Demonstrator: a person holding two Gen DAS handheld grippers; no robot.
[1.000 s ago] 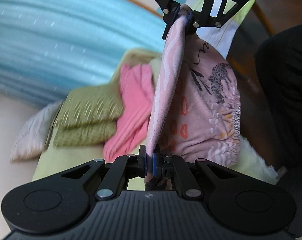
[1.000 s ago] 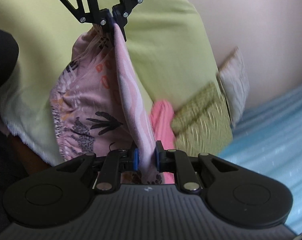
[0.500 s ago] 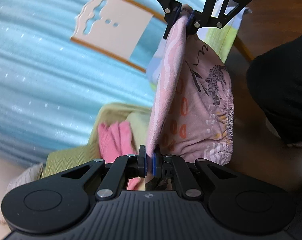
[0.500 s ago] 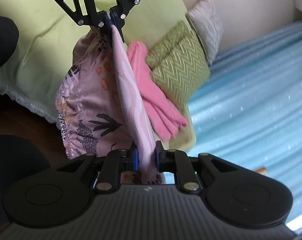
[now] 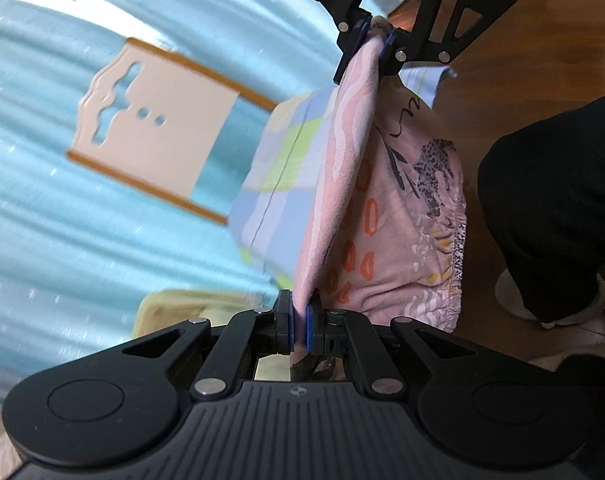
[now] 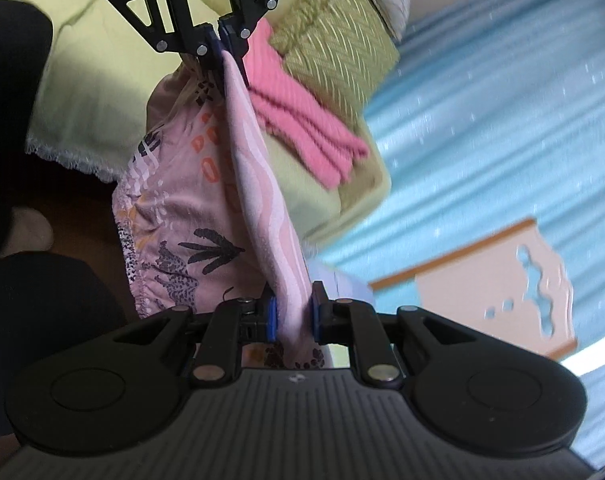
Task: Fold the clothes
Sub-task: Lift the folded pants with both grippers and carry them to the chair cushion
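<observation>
The left gripper (image 5: 300, 322) is matte black plastic — a ribbed base plate at six o'clock, a round boss at either lower corner, and two angled link arms with triangular cut-outs. Silver screws (image 5: 205, 386) mark the joints; blue pads (image 5: 310, 326) line the fingertips. A small round logo sits mid-plate. The right gripper (image 6: 293, 318) is built the same — black frame, silver screws, blue pads. The person wears black trousers (image 5: 554, 208) at three o'clock, with pale footwear (image 5: 558, 304) below.

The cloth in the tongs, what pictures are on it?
Pink cloth with spotted leopards, dark leaves and orange ovals; left wrist view shows it best.
</observation>
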